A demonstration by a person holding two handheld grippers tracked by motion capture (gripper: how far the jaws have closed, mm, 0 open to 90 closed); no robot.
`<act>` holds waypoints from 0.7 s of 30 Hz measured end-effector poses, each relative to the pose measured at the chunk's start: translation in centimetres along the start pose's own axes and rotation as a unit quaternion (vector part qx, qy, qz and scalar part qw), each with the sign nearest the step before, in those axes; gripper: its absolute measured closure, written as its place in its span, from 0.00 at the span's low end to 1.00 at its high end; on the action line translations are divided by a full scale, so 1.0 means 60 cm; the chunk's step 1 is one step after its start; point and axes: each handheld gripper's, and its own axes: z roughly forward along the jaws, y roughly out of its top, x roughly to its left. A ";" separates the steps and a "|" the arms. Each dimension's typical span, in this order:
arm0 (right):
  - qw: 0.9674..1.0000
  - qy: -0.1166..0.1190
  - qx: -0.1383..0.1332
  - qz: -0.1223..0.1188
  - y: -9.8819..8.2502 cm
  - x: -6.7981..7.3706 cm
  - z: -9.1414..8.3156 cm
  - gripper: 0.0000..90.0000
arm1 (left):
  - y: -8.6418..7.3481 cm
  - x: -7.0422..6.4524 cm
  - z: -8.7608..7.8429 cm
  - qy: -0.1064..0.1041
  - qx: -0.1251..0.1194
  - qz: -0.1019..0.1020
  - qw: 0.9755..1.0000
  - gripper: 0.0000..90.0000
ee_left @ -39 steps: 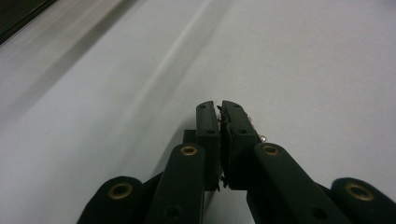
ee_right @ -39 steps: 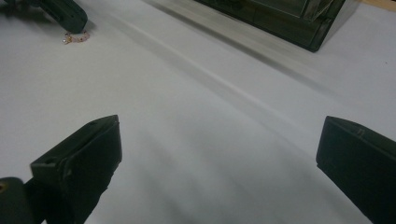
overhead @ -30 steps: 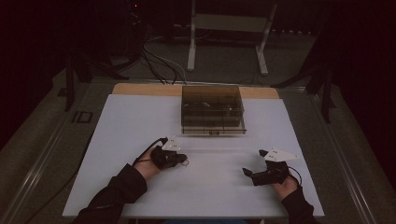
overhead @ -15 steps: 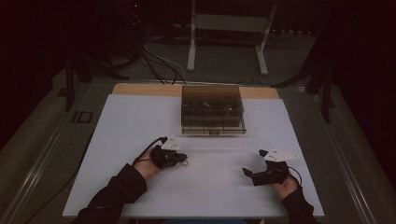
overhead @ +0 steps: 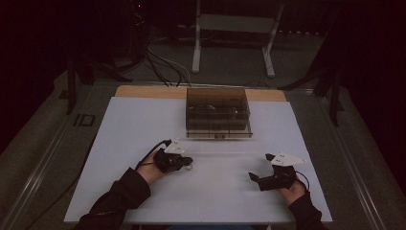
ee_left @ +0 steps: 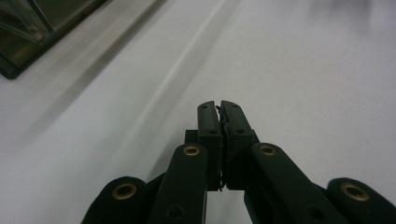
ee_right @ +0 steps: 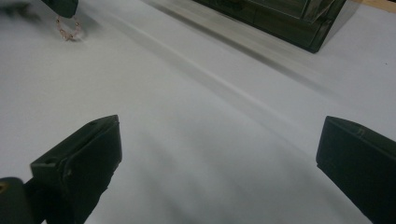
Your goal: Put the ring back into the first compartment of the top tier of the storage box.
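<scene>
Left gripper (overhead: 187, 164) clamped on thin beaded chain (ee_right: 68, 31), right gripper (overhead: 253, 178) wide open, empty, white table (overhead: 143, 124).

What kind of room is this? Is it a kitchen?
Probably not a kitchen: it looks like a lab or workshop. A white work table stands in a dark room, cables trail over the floor behind it, and a metal stand rises at the back.
</scene>
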 end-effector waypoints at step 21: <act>1.000 -0.001 -0.002 0.001 0.000 0.000 -0.001 0.00 | 0.020 -0.012 -0.019 -0.009 -0.024 0.011 1.000 1.00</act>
